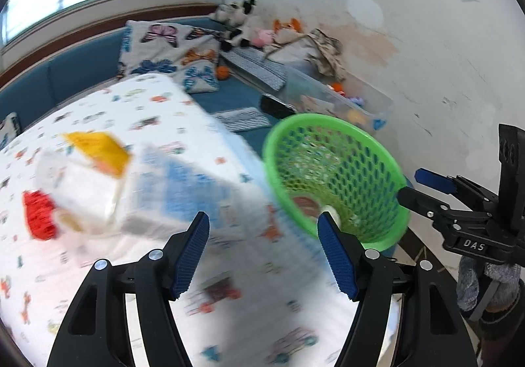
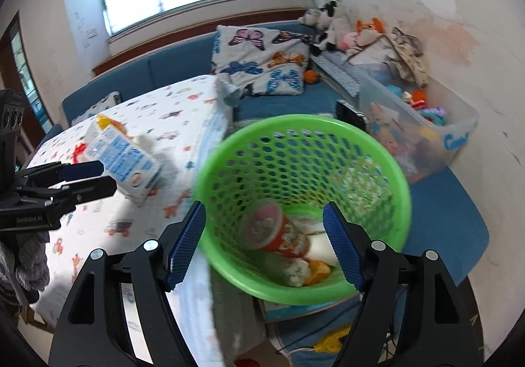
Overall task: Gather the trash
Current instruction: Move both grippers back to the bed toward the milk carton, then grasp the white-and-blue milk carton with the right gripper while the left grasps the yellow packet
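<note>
The milk carton (image 2: 123, 158) lies on its side on the worktop (image 2: 183, 111), its long axis running far-left to near-right. Its yellow top points far-left. Both the left gripper (image 1: 262, 255) and the right gripper (image 2: 264, 244) stand apart, empty.

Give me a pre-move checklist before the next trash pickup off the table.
1. Left tool empty, fingers apart: ok.
2. Right tool empty, fingers apart: ok.
3. Green basket upright beside the table, mouth unobstructed: ok.
4. Earlier trash inside the basket, red cup lying at the bottom: ok.
5. Milk carton lying on the table, not yet gripped: ok as next target.
6. Carton's exact edges in the left wrist view, blurred: cannot tell.
</note>
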`<action>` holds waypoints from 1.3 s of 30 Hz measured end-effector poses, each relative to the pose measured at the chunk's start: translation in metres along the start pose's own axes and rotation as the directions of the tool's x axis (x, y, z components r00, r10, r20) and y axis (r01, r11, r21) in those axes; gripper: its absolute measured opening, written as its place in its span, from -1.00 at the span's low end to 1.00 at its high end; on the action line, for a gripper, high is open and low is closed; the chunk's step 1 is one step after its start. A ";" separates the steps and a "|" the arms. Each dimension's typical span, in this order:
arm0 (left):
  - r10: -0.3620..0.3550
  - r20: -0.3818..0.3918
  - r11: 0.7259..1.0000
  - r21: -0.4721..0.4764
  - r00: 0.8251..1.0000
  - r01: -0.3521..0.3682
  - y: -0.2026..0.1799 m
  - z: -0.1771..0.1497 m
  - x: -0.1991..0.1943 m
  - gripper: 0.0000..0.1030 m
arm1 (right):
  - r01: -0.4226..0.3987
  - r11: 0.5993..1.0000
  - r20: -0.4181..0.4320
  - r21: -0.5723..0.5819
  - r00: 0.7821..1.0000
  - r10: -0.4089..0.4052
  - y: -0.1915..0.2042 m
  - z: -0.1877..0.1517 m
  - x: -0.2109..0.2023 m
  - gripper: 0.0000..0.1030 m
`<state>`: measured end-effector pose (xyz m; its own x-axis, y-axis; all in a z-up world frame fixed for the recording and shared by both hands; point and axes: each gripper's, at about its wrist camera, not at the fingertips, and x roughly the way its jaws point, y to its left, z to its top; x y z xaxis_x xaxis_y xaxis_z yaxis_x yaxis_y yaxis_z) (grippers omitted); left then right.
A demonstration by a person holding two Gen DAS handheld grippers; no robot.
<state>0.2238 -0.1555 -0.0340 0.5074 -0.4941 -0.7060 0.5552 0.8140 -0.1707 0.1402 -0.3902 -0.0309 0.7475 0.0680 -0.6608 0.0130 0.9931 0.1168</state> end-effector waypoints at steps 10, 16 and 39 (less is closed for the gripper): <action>0.102 0.025 0.988 -0.123 0.994 -0.098 0.065 -0.015 -0.034 0.29 | -0.157 0.975 -0.045 -0.156 0.987 0.152 0.059 0.013 0.023 0.60; 0.144 0.036 0.972 -0.191 0.989 -0.135 0.093 -0.022 -0.051 0.29 | -0.236 0.929 -0.074 -0.284 0.972 0.224 0.094 0.020 0.043 0.68; 0.195 0.016 0.937 -0.298 0.981 -0.181 0.141 0.020 -0.047 0.29 | -0.417 0.669 -0.230 -0.615 0.907 0.353 0.162 0.042 0.135 0.70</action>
<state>0.2917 -0.0238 -0.0110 0.6166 -0.3308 -0.7144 0.2316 0.9435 -0.2370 0.2712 -0.2244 -0.0701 0.5295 0.4343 -0.7287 -0.7115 0.6951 -0.1027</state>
